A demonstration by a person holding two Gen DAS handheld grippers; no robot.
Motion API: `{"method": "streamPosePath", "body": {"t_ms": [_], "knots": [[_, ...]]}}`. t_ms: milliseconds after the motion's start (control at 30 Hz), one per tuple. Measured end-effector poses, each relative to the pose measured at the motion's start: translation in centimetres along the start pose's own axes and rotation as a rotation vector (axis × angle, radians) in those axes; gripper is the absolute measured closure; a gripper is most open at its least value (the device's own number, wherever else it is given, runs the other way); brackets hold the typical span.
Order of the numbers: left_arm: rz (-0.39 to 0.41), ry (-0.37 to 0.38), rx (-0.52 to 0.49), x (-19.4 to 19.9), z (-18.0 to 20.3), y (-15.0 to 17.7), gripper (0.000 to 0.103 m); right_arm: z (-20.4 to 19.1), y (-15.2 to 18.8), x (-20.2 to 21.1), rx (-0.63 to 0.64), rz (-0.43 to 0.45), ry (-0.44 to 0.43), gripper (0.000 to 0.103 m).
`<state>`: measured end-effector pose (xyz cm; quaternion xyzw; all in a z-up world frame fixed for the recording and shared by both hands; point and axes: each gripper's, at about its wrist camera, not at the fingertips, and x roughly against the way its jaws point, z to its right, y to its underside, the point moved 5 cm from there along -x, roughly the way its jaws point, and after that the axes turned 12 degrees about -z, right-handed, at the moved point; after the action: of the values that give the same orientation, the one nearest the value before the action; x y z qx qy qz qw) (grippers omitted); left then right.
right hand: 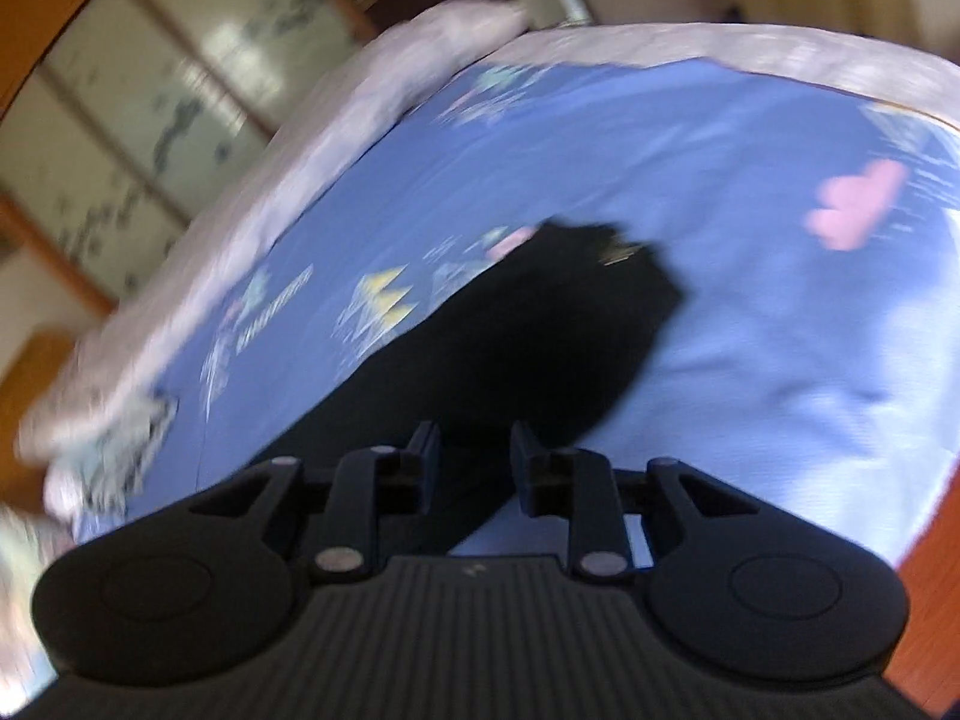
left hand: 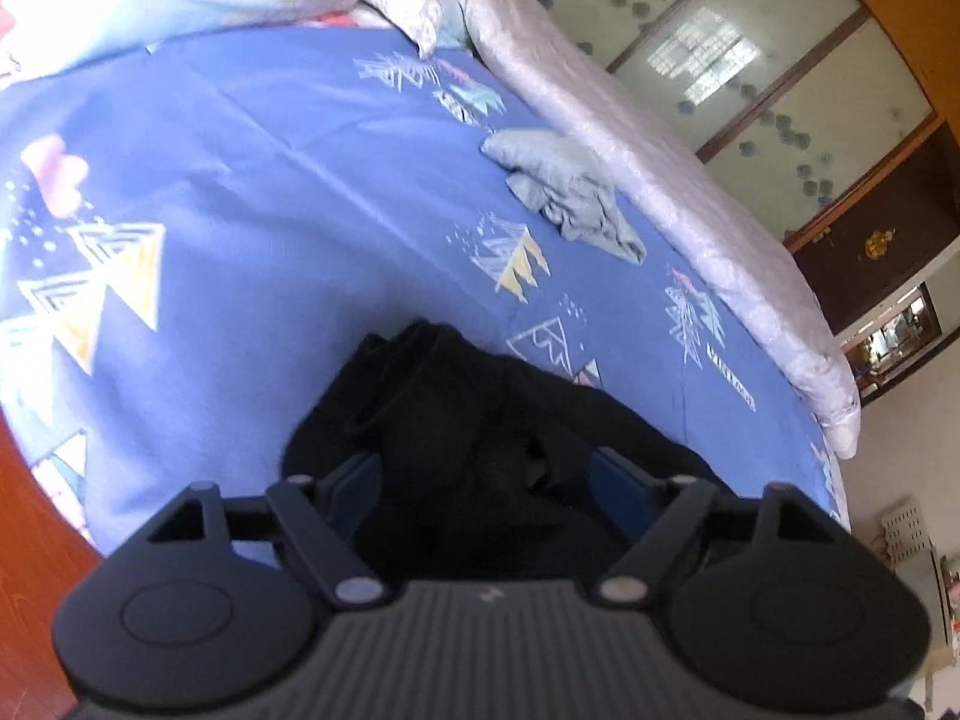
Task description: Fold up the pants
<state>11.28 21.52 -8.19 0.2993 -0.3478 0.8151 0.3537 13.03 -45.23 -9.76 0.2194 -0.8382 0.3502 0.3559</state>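
Pants — black, soft and limp — lie bunched on the blue sheet right ahead of the left gripper, whose fingers stand wide apart around the heap without pinching it. The right gripper, half open, holds nothing; cloth stretches forward from between its fingers. Light fabric, likely to sag — best taken at waistband or hem.

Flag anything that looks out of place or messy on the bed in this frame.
A crumpled grey garment lies loose on the blue bedsheet near the rolled quilt, apart from the work. The black pants are bunched between the left gripper fingers, not flat. Nothing looks damaged.
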Motion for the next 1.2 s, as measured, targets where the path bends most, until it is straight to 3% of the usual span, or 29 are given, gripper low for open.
{"method": "streamPosePath", "body": {"t_ms": [33, 100, 133, 167, 233, 333, 433, 633, 733, 867, 933, 967, 1033, 1133, 1200], "knots": [[0.002, -0.011, -0.004, -0.1, 0.0, 0.5, 0.029, -1.1, -0.1, -0.8, 0.030, -0.010, -0.003, 0.073], [-0.003, -0.060, -0.035, -0.9, 0.2, 0.8, 0.055, -2.5, -0.5, -1.7, 0.082, -0.023, -0.016, 0.073], [-0.023, -0.081, -0.049, -1.4, 0.1, 1.1, 0.079, -3.3, -0.3, -2.3, 0.100, -0.031, -0.022, 0.073], [-0.047, -0.090, -0.048, -1.8, -0.2, 1.5, 0.088, -3.6, -0.1, -2.6, 0.111, -0.044, -0.025, 0.073], [-0.044, -0.089, -0.003, -1.9, -1.4, 1.4, 0.090, -3.9, 0.2, -3.5, 0.119, -0.084, -0.004, 0.073], [0.028, 0.042, 0.051, 0.3, -2.6, 0.8, 0.090, -5.2, 2.3, -3.2, 0.176, -0.120, -0.048, 0.073], [0.066, 0.162, 0.002, 1.8, -1.4, 0.0, 0.090, -8.7, 5.0, -3.0, 0.271, -0.173, -0.133, 0.073], [0.175, 0.326, -0.125, 4.0, 1.9, 0.5, 0.090, -20.3, 11.8, -4.5, 0.564, -0.302, -0.325, 0.072], [0.222, 0.287, -0.162, 4.8, 0.5, 1.9, 0.090, -24.6, 14.7, -6.2, 0.618, -0.379, -0.400, 0.072], [0.062, 0.114, -0.009, 1.0, -5.1, 4.1, 0.088, -28.7, 17.5, -10.4, 0.620, -0.472, -0.405, 0.071], [-0.013, 0.109, 0.097, -0.2, -7.4, 5.4, 0.084, -29.8, 19.3, -12.6, 0.616, -0.545, -0.390, 0.071], [-0.021, 0.124, 0.133, -0.2, -8.0, 5.7, 0.077, -29.5, 20.5, -13.2, 0.610, -0.604, -0.370, 0.071], [0.001, 0.124, 0.149, 0.8, -8.4, 5.9, 0.070, -28.8, 22.9, -14.1, 0.598, -0.736, -0.328, 0.071], [0.080, 0.074, 0.140, 3.2, -8.3, 4.8, 0.070, -28.3, 23.4, -12.5, 0.654, -0.694, -0.337, 0.071], [0.100, 0.099, 0.174, 4.5, -8.6, 4.3, 0.071, -27.4, 22.4, -12.0, 0.593, -0.713, -0.356, 0.071]]}}
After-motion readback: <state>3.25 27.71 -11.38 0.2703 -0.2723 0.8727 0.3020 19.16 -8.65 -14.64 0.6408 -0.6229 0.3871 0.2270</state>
